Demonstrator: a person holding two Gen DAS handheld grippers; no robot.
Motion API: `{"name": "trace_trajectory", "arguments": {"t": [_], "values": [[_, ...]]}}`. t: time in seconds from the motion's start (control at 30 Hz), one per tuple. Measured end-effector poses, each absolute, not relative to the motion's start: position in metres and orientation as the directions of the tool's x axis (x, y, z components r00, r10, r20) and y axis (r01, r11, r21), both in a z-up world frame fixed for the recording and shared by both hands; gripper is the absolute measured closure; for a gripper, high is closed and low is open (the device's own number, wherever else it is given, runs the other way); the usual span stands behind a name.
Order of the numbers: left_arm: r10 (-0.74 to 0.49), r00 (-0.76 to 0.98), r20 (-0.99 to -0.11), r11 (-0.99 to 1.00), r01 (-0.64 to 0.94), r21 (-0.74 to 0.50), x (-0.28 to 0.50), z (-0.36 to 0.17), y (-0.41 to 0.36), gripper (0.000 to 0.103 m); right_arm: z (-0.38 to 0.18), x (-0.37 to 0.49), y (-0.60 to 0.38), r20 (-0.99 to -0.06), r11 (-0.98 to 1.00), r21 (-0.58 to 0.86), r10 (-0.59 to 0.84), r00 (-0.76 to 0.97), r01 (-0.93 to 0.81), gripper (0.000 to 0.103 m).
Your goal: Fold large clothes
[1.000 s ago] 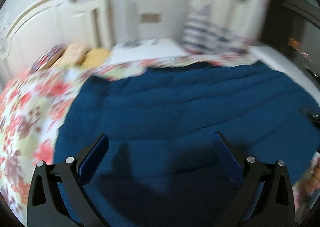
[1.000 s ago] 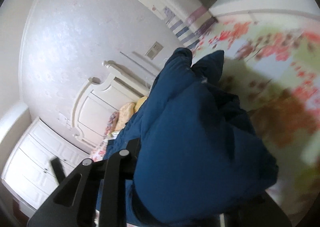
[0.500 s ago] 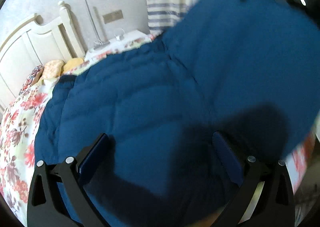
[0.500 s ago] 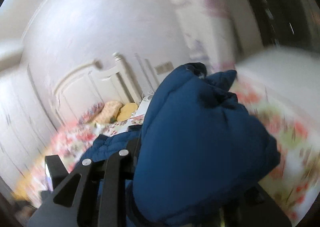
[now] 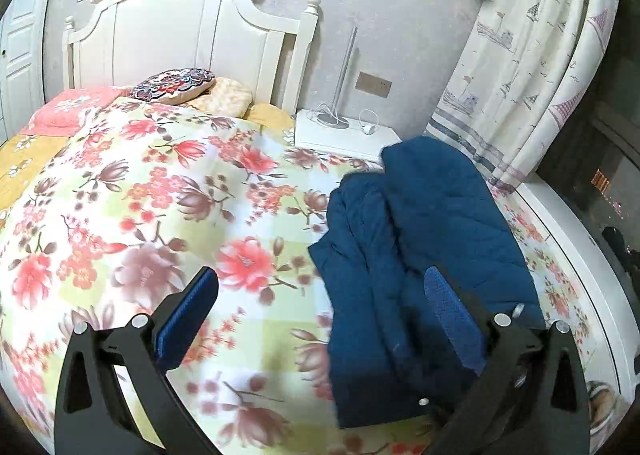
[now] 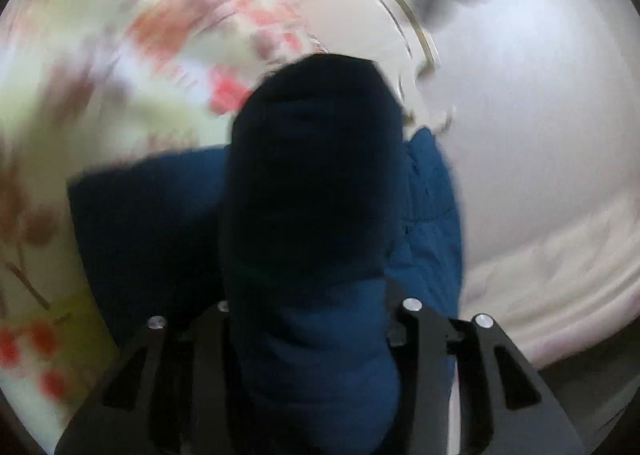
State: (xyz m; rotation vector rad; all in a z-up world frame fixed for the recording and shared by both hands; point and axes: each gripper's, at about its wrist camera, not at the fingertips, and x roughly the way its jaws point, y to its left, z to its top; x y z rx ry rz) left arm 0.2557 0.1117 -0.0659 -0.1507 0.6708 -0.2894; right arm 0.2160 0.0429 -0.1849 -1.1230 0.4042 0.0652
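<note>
1. Your left gripper [image 5: 320, 307] stands with its jaws wide and nothing between the blue pads [image 5: 188, 319]; it hangs above the floral bedspread [image 5: 140, 215].
2. The blue padded coat [image 5: 420, 247] lies bunched in long folds on the bed, at about 3 o'clock in your left view. Its near end reaches under your right-hand pad there, though whether they touch you cannot tell.
3. At 12 o'clock stands the white headboard [image 5: 180, 27], with a round patterned cushion [image 5: 174, 85] and a pillow [image 5: 224, 97] below it.
4. The white nightstand [image 5: 344, 135] sits at 1 o'clock, with a lamp base and cords on it; the sailboat curtain [image 5: 532, 55] hangs at 2 o'clock.
5. Your right gripper [image 6: 308, 315] has a thick bundle of the coat [image 6: 312, 215] between its fingers, filling the middle of a blurred view. The jaws have just been opening, and the cloth hides the pads, so whether they press on it you cannot tell.
</note>
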Motion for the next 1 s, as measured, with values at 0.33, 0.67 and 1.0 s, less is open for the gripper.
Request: {"name": "trace_trajectory", "arguments": {"t": [0.33,0.67,1.0], "values": [[-0.559,0.586,-0.586,0.800,0.566,-0.197,0.319,-0.024,0.006,0.004,-0.182,0.206,0.027,-0.339,0.457,-0.847,-0.075,0.938,-0.269,0.065],[-0.299,0.566,-0.768,0.841,0.537,0.069,0.432,-0.092,-0.082,0.004,-0.184,0.179,0.023,-0.329,0.462,-0.837,-0.001,0.944,-0.291,0.065],[-0.433,0.534,-0.727,0.832,0.547,-0.094,0.437,-0.141,-0.029,0.004,-0.106,0.150,-0.048,-0.504,0.723,-0.301,0.433,0.748,-0.622,0.036]]}}
